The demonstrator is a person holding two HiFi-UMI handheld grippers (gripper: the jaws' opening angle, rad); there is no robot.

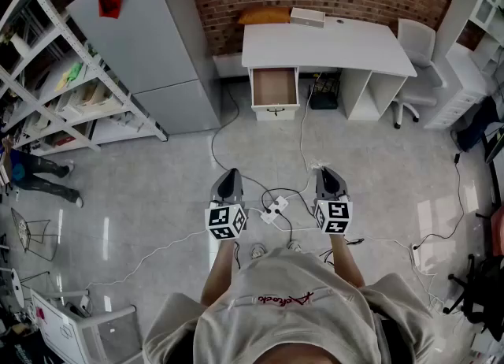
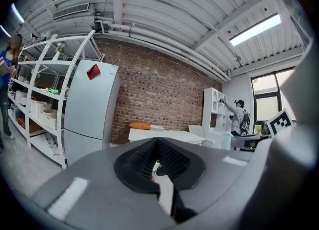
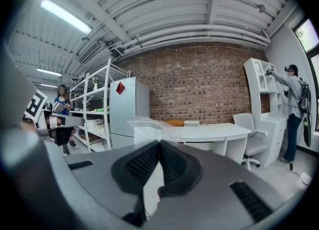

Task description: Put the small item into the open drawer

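**Carrying the Bag to the Drawer**

**Status.** Right gripper (image 3: 159,145): jaws fully closed on a thin clear bag (image 3: 147,127), which is the small item. The film stands up out of the pinch and leans toward the left of the right gripper view. What it contains, if anything, cannot be made out. A tight pinch suits so thin a material, since any slack would likely let it slide free.

Left gripper (image 2: 158,143): jaws together, nothing between them. It is held level beside the right one. The task gives it no load, so it appears to be idle.

**Location.** Both grippers are held out in front of the person, over the floor (image 1: 157,189) and well apart from the bench (image 1: 331,46). The drawer (image 1: 275,87) sits under the left end of the bench, pulled out, and its inside looks bare in the head view. It lies straight ahead, roughly between the two grippers' lines of aim, so no turn seems to be needed.

**Stage.** Judged from position, the pick-up is complete, the approach is not, and placement has not begun.

**Caution.** Cables (image 1: 272,211) cross the floor just ahead of the grippers and run on toward the bench, making a trip hazard on the direct path. The bag is light and limp. Lower it well inside the drawer walls before the jaws part, or it may drape over the front edge.
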